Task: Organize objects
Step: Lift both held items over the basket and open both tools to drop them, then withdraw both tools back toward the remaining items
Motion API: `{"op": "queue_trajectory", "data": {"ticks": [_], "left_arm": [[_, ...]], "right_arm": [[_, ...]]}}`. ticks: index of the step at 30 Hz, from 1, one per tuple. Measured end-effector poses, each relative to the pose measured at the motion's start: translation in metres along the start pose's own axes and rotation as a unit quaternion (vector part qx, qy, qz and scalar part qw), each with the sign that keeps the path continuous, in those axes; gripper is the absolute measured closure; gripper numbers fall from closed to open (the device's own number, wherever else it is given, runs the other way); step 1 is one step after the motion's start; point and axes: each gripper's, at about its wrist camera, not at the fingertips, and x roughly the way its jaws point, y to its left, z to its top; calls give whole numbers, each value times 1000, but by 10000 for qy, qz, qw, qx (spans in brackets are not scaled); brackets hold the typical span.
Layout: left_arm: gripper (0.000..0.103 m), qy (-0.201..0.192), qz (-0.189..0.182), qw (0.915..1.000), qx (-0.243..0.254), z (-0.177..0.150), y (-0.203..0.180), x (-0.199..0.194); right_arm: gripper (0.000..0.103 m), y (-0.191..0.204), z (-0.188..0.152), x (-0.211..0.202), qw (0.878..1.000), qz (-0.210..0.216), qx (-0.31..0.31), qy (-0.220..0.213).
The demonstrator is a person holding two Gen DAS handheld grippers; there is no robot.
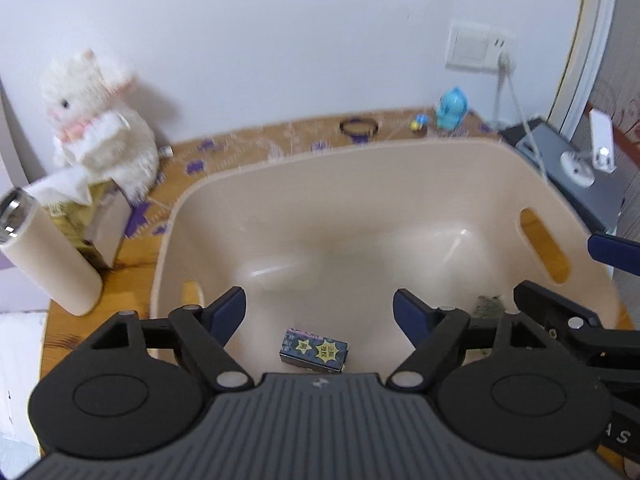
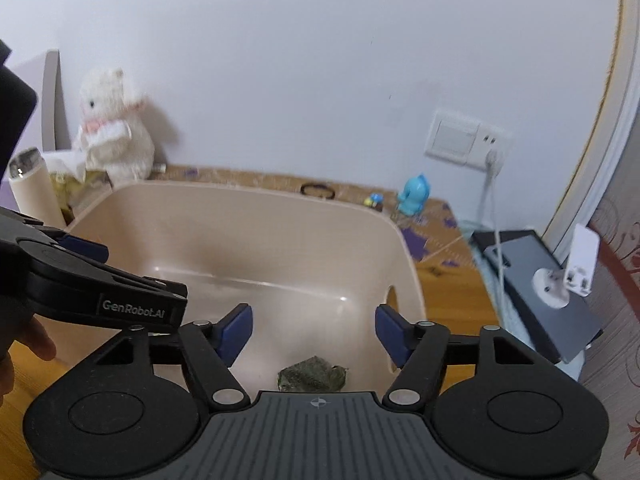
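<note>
- Both grippers hang over the beige bin (image 1: 384,184) with their fingers spread apart and nothing between them. The left gripper (image 1: 319,312) is above a small dark box (image 1: 314,351), and the right gripper (image 2: 314,334) is above a crumpled greenish packet (image 2: 312,378).
- Both items lie in the near part of the bin, the box to the left of the packet — judged, this is the release step.
- To do it well: keep the fingers wide and lift straight up so no pad catches either item, and keep the two grippers from knocking together, since they sit just beside each other.
- Counted in the bin: one box, one packet.
- Counted on the worktop (image 2: 452,292) outside it — one plush toy (image 1: 100,128), one beige cylinder cup (image 1: 44,256), one dark ring (image 1: 359,125), one blue figure (image 1: 452,109).
</note>
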Motion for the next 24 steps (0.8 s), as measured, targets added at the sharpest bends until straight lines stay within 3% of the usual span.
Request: {"op": "queue_trajectory", "data": {"ticks": [10, 18, 24], "left_arm": [[16, -702, 30, 9973, 208, -29, -8, -82], [16, -934, -66, 9955, 172, -75, -9, -127], [10, -889, -31, 9960, 75, -118, -8, -140]], "right_arm": [[31, -2, -24, -70, 9983, -26, 254, -531], [29, -3, -58, -122, 9974, 9, 136, -704], [27, -7, -92, -146, 9981, 137, -65, -605]]}}
